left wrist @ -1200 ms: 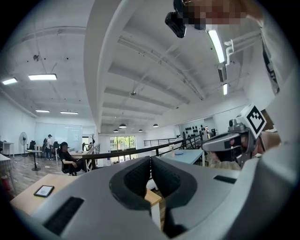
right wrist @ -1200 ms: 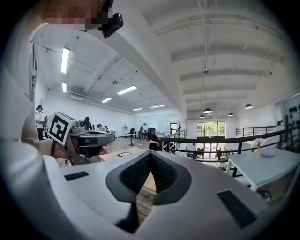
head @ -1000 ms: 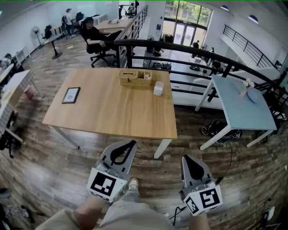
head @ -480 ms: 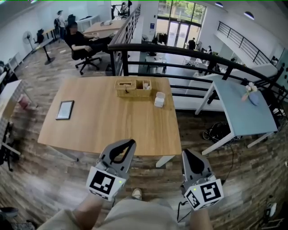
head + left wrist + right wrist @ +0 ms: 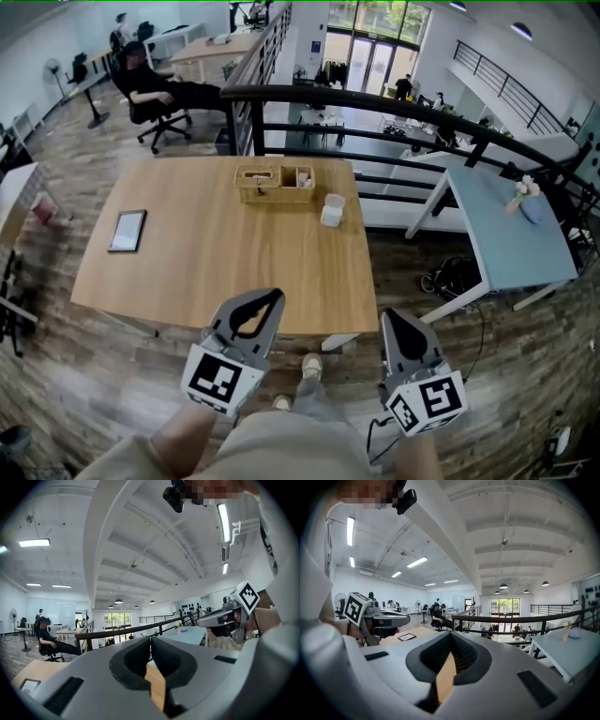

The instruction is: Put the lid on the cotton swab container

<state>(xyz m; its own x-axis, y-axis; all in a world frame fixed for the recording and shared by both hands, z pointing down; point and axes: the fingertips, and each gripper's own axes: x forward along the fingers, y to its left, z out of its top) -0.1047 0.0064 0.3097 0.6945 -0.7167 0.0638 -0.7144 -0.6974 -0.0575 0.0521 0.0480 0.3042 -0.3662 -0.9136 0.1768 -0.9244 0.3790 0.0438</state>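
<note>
Our jaws are clenched on nothing. The left gripper (image 5: 150, 643) shows its dark pads pressed together with only the wooden surface (image 5: 206, 272) behind them, and the right gripper (image 5: 451, 640) shows the same. Both are held low in front of us, tips pointing ahead.

The small white container (image 5: 331, 210) near the far right of the surface is, we judge, the cotton swab container. It is too small in the head view for us to say whether it is open, and we cannot pick out a separate lid. Just beside it, to its left, sits a wicker organiser (image 5: 262, 196) with compartments. A dark tablet (image 5: 127, 231) lies well apart on the left side.

Compared with a second ago, the near edge of the surface has come much closer to our grippers and now sits just at the left gripper's tips. A shoe (image 5: 312, 366) shows on the floor below us, so we read this as walking up to the work. The grippers keep the same pose as before.

So the task proper has not begun. We are still closing in, and the container remains well beyond the jaws. Beyond the surface run a black railing (image 5: 375, 103) and a blue-topped table (image 5: 506, 234).
</note>
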